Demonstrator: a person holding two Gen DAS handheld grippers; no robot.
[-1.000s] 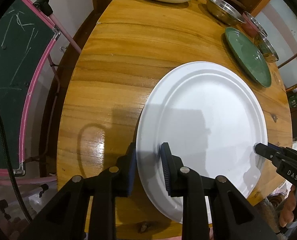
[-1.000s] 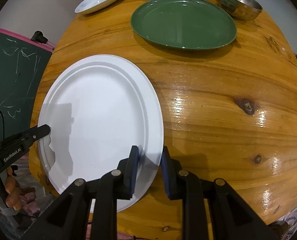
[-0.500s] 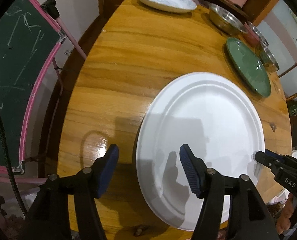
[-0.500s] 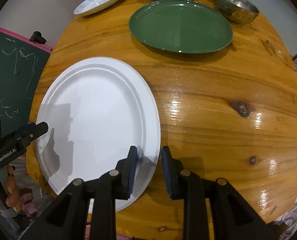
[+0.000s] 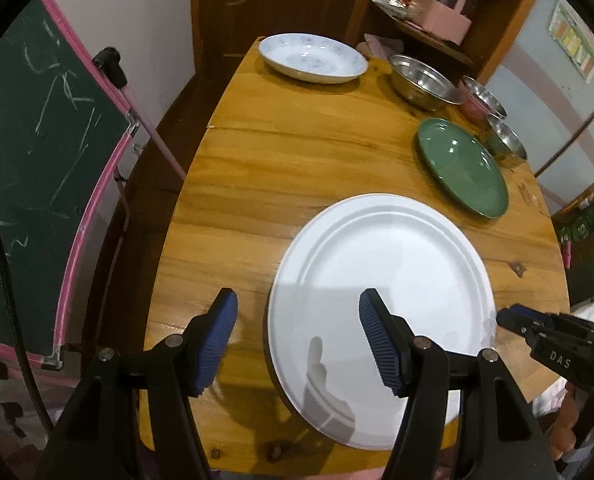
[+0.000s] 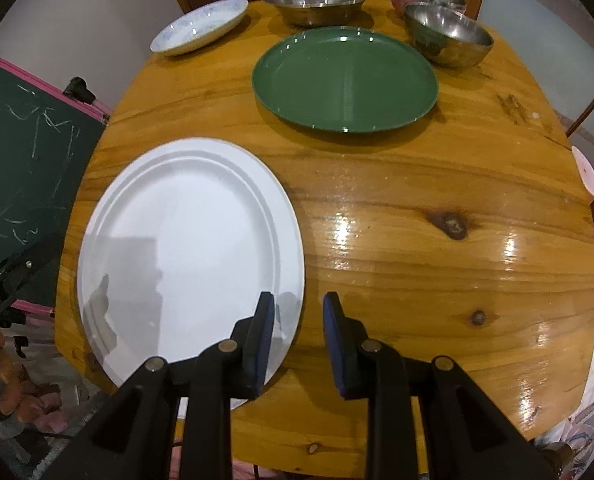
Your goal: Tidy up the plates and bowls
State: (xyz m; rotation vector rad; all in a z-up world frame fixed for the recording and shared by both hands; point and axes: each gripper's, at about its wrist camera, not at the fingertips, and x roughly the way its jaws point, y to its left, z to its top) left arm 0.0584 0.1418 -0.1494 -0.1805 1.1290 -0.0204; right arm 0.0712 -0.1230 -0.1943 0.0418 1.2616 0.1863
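Shelving with a pink box [image 5: 441, 20] shows only in the left wrist view, behind the far end of the wooden surface [image 5: 297, 168]; only the right wrist view shows the knot [image 6: 453, 224] in the wood and the broad bare stretch to the right of it. Both views take in the chalkboard [image 5: 37, 152] standing beside the surface on the left. The white plate [image 5: 381, 280] lies flat at the near left corner, its rim overhanging the near edge in both views. Beyond it, apart from it, sits the green plate [image 6: 345, 80], then three steel bowls [image 6: 315, 2] near the far edge and a patterned plate [image 5: 313, 58] at the far left corner. Bare wood runs between the white plate and the patterned plate. The left tongs [image 5: 297, 344] are spread wide and grasp nothing; one finger hangs over the white plate, the other over the wood just left of its rim. The right tongs [image 6: 299, 344] stand parted and released too, straddling the plate's right rim without touching it, as far as can be told.
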